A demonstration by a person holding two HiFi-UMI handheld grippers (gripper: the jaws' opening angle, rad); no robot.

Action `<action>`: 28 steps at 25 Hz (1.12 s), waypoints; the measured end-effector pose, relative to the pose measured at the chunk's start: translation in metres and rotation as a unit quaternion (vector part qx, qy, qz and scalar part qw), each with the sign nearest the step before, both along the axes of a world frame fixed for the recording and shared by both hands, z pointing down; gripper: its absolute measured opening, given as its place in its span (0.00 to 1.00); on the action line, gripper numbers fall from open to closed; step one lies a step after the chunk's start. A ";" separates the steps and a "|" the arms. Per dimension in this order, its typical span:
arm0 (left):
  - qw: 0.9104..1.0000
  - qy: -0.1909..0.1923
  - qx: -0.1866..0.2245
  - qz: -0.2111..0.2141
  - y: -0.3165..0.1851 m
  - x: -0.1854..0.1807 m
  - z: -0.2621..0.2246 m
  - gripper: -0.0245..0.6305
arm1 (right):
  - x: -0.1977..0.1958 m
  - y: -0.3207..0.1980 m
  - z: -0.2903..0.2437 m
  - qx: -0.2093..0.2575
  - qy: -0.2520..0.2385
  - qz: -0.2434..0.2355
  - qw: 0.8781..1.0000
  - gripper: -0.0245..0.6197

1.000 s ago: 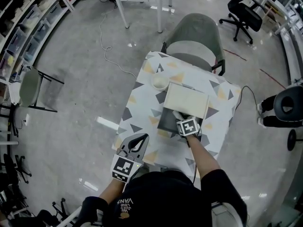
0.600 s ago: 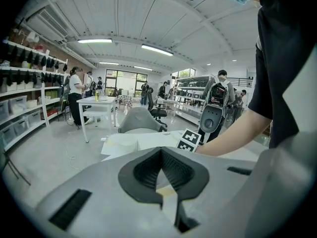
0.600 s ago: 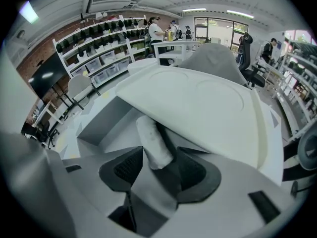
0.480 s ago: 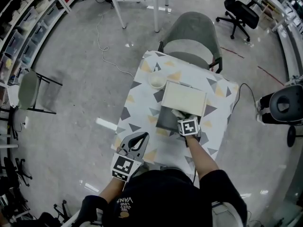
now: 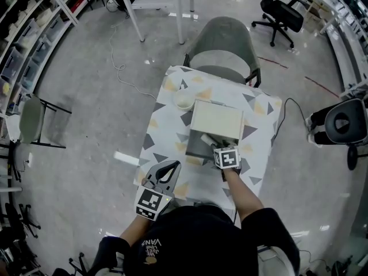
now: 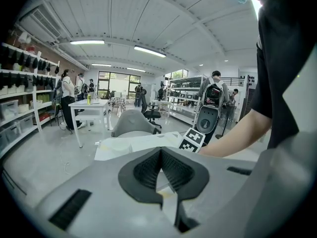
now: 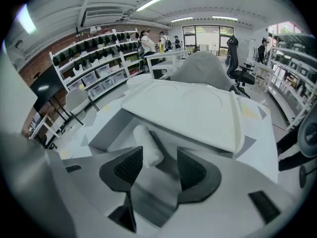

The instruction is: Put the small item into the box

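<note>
Right now the small item [image 7: 146, 144] is lying inside the grey box [image 7: 110, 129] on the table [image 5: 172, 119]. It is a short white roll, and it is resting on its side on the box floor. A white lid [image 7: 198, 108] is sitting across the far part of the box, so only the near part is showing. The right gripper [image 7: 161, 158] is pointing down into the box. Its jaws are standing wide apart, and the roll is lying just in front of one pad with nothing squeezing it. The left gripper [image 6: 160, 157] is waiting off to the side near the table edge, with its jaws pressed together and nothing between them. I am guessing the roll is light and a bit soft, like foam or rolled paper, so it is not going to break easily. Being round, it may roll away if it is bumped. The best place to take hold is across its middle, with one pad on each long side, squeezing gently so it is not getting squashed.
</note>
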State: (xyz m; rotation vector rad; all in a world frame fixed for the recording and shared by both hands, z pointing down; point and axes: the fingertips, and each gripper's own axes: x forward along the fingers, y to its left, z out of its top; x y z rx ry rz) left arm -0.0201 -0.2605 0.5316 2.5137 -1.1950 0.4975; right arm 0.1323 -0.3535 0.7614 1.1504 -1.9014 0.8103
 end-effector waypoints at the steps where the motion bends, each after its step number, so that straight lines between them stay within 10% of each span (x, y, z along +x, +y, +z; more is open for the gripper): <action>1: 1.000 0.000 0.002 0.004 0.000 0.001 -0.001 0.05 | 0.001 0.001 -0.002 0.004 -0.003 0.003 1.000 0.36; 15: 0.998 0.005 0.025 0.054 0.007 0.012 -0.016 0.05 | 0.008 0.020 -0.086 0.135 -0.040 0.067 0.988 0.05; 28: 0.993 0.005 0.035 0.109 0.025 0.009 -0.022 0.05 | -0.001 0.061 -0.166 0.232 -0.100 0.113 0.961 0.04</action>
